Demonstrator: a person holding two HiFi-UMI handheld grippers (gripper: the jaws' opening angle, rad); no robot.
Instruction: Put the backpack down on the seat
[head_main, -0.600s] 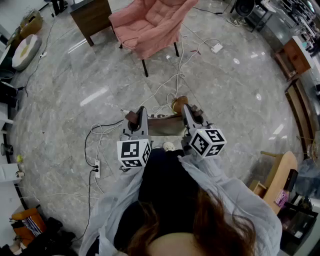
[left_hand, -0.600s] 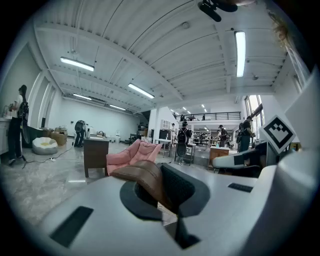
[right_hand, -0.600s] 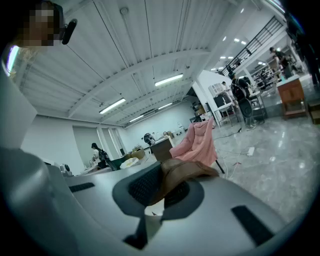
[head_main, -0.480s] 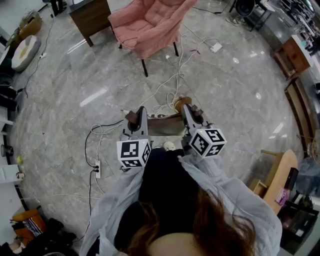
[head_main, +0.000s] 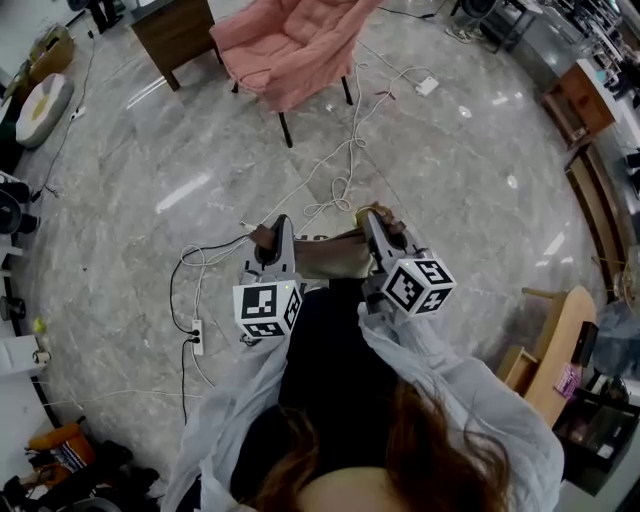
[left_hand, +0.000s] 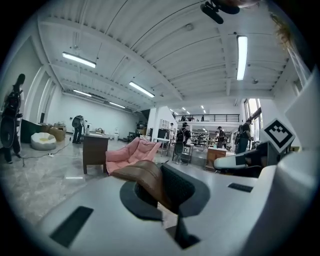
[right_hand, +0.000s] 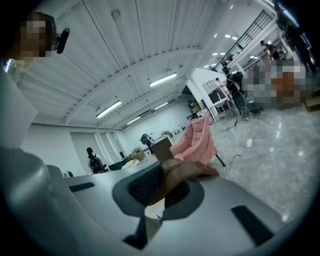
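My left tongs (head_main: 271, 233) and right tongs (head_main: 377, 220) each clamp a strap (left_hand: 145, 180) of the backpack (head_main: 330, 258) (sharing its weight); the chair (head_main: 290, 50) stands well ahead.

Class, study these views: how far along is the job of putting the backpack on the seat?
Done: the left gripper and right gripper are each shut on the brown backpack. In hand: it hangs between them above the floor. Left: reaching the pink chair, apart ahead, and setting it on the seat.

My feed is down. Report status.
Left gripper, right gripper shut on backpack. Backpack not on chair yet. Cables on floor before chair.
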